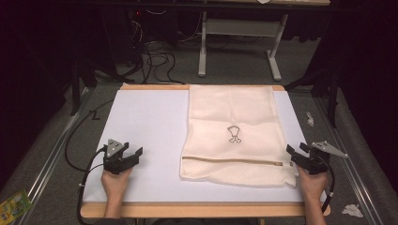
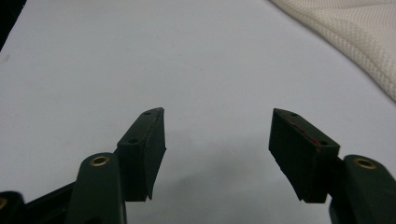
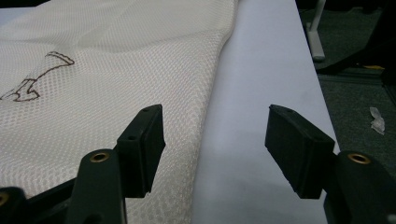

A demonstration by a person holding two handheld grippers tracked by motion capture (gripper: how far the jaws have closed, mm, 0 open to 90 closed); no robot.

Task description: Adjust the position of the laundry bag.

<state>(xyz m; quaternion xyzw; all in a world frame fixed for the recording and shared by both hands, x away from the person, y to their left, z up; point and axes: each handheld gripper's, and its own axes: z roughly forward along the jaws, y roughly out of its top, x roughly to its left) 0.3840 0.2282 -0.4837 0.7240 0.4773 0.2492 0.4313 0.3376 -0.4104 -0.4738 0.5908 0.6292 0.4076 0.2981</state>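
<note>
We see the cream mesh bag [image 1: 234,133] lying flat between our grippers. Its near right edge seems just beside the right gripper [image 1: 300,152], jaws apart and empty; the left gripper [image 1: 133,154], equally wide, hovers well apart over the bare table [image 1: 145,122].

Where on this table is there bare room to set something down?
The white table top lies bare left of the cream mesh bag, up to its far edge, with the left gripper near the front. Crowded: the bag's right edge, where the right gripper sits.

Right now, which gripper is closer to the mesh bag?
The right gripper: it sits at the mesh bag's zipper corner, while the left gripper rests apart on bare table.
</note>
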